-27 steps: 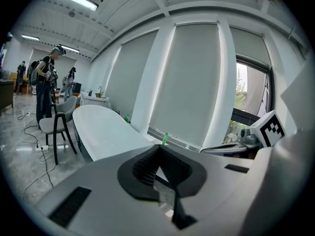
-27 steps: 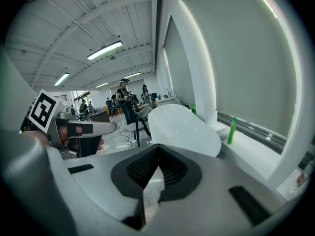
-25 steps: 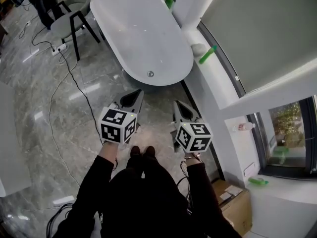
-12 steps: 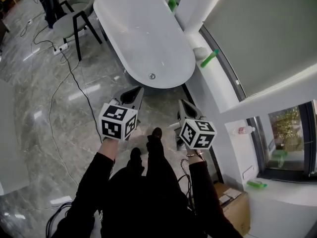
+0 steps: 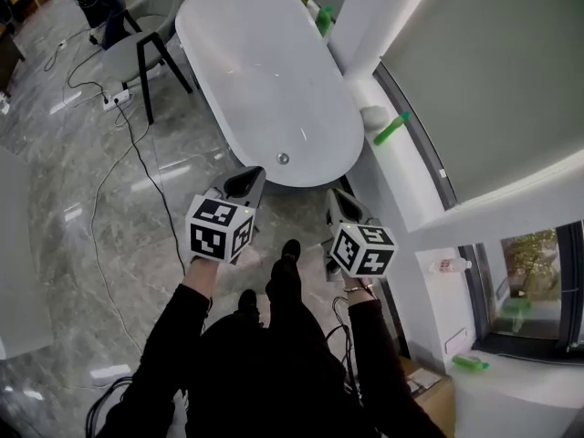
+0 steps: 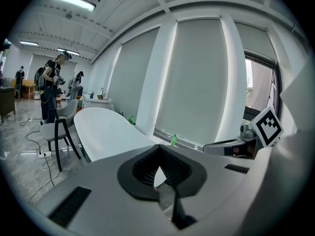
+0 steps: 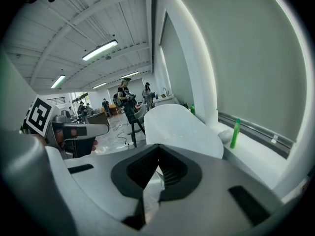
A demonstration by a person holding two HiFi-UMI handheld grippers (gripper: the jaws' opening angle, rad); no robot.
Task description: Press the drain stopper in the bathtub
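Grey marble floor | white bathtub beside window ledge | chair

The grey marble floor carries a white tub, which stands along the floor's right edge beside a white ledge. A dark-legged chair stands just left of it. A power strip lies near the chair's legs, and a thin cable trails from there across the open floor. A cardboard box sits on the floor at the foot of the ledge, well apart from the tub, and a green bottle lies on the ledge's top.
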